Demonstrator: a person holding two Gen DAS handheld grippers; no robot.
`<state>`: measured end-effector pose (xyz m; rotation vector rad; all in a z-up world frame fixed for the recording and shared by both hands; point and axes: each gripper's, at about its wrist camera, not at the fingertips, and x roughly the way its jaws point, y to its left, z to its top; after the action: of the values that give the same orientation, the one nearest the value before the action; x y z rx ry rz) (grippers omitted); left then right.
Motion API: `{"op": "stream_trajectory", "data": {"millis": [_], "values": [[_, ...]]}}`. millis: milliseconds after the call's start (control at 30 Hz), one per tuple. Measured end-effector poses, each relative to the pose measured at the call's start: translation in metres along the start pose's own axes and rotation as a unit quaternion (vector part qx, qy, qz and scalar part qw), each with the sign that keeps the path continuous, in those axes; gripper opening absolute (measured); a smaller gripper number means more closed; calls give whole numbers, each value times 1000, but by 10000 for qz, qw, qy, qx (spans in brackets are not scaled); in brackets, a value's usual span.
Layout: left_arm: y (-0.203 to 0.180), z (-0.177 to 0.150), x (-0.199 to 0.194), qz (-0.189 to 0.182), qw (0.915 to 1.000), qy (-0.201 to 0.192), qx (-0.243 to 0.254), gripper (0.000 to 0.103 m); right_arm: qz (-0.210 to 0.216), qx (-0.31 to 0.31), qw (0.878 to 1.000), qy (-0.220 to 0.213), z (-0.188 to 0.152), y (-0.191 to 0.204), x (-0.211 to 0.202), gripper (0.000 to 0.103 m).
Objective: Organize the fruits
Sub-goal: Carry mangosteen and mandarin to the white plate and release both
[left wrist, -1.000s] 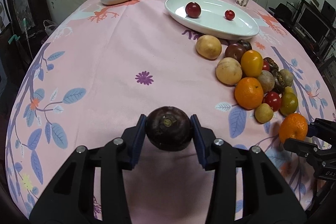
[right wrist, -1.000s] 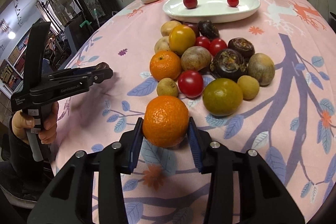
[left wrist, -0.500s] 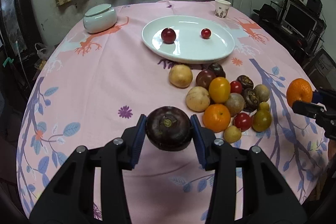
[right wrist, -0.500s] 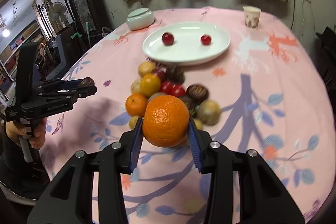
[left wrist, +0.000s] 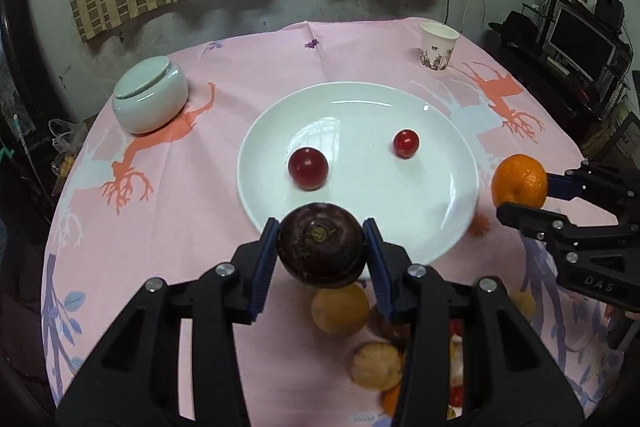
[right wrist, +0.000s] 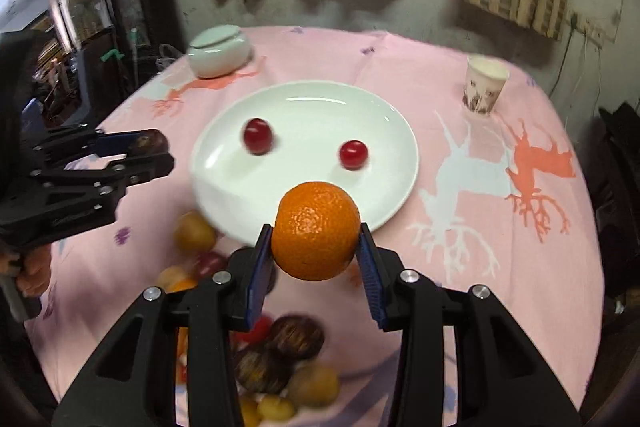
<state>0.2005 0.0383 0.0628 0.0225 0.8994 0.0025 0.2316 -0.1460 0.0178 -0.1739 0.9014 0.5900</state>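
Fruit fills both grippers above the pink tabletop (left wrist: 168,211). The left gripper (left wrist: 320,247) has its fingers clenched on a dark purple fruit (left wrist: 320,249), held just over the near rim of the white plate (left wrist: 360,103). The right gripper (right wrist: 316,247) grasps an orange (right wrist: 315,231) between its blue pads, also over the plate's near rim; from the left camera the same orange (left wrist: 519,181) hangs just off the plate's right rim. On the plate lie two red fruits, well apart: a larger one (left wrist: 308,168) and a smaller one (left wrist: 406,143). A blurred heap of fruit (right wrist: 272,359), yellow, orange, red and dark, lies on the tabletop nearer than the plate. A pale lidded jar (left wrist: 150,99) stands toward the far left edge, a paper cup (left wrist: 438,49) toward the far right edge. A person's hand (right wrist: 28,271) grips the left gripper's handle.
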Motion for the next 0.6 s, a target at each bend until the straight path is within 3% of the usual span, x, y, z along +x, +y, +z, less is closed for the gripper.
{"op": "stream_trajectory", "data": {"millis": [233, 467, 533, 567, 600], "values": [[8, 25, 72, 142, 9990, 405, -89, 43, -175, 20, 9994, 282, 26, -20, 66, 41], [16, 30, 107, 322, 9974, 632, -133, 44, -175, 65, 9993, 337, 37, -32, 98, 42], [19, 34, 107, 306, 9981, 483, -250, 52, -227, 119, 9994, 214, 39, -33, 98, 49], [20, 36, 106, 395, 9980, 397, -298, 63, -315, 115, 9993, 169, 41, -32, 97, 49], [21, 37, 102, 543, 9975, 284, -358, 68, -409, 120, 9990, 164, 42, -31, 95, 50]]}}
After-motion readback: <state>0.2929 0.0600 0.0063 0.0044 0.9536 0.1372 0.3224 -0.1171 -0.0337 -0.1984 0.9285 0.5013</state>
